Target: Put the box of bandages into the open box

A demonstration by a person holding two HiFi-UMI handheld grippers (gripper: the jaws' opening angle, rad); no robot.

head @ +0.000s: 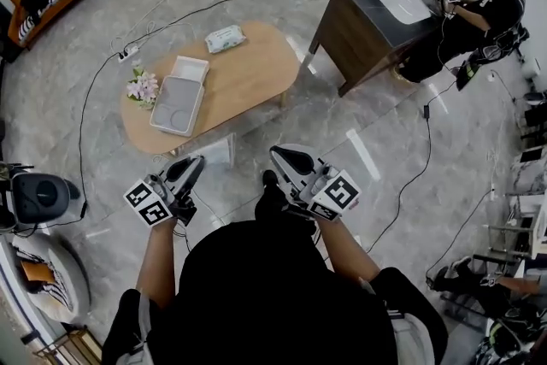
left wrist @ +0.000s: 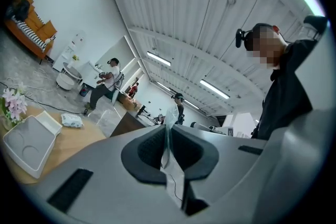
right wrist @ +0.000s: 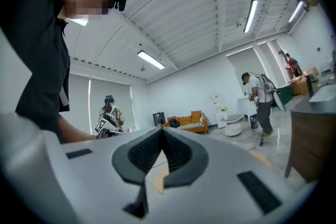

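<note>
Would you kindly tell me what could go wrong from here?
The left gripper is shut on a thin clear plastic bag, which may slip out. A black cable lies beside the table, a possible trip hazard. The flowers stand right beside the open box and might get knocked.

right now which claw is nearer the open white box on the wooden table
Left. In the head view the left claw, shut on clear plastic, is just below the open white box; the right claw is farther off, down to the picture's right.
</note>
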